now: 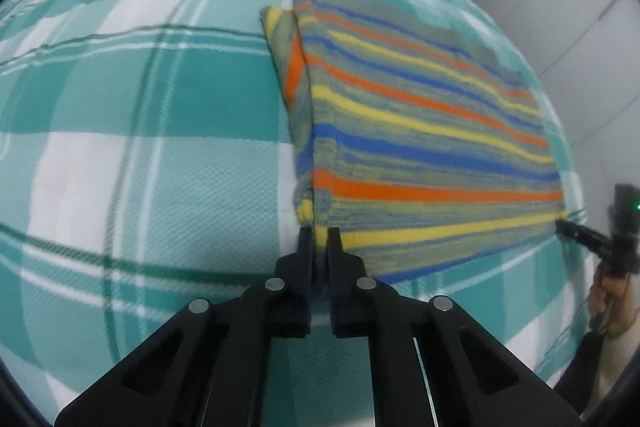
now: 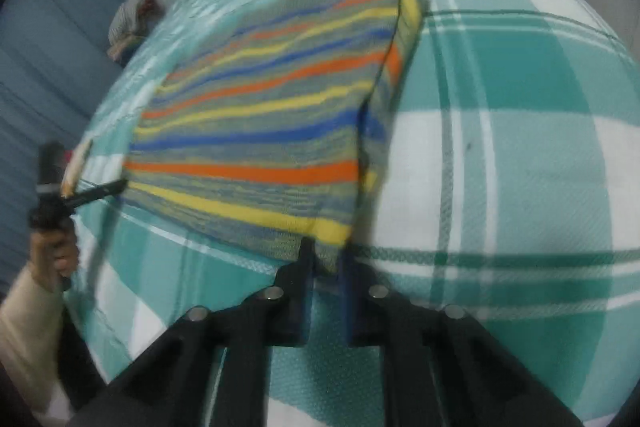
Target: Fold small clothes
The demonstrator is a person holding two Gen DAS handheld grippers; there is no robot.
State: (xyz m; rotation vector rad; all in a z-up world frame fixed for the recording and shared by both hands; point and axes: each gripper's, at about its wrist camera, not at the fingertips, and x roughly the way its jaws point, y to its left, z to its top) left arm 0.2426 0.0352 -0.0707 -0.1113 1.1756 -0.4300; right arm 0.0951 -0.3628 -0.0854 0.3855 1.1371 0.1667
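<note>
My striped garment [image 1: 420, 131] hides its tucked sleeve [image 1: 288, 67] beneath the top layer. My left gripper [image 1: 319, 233] fingertips cover its near corner; whether cloth sits between my right gripper [image 2: 326, 247] jaws blurs out. Both bodies run off-frame.

garment [image 1: 420, 131]: striped knit, matt | bedspread [image 1: 140, 147]: woven cloth | claw [image 1: 319, 239]: probably matt plastic
</note>
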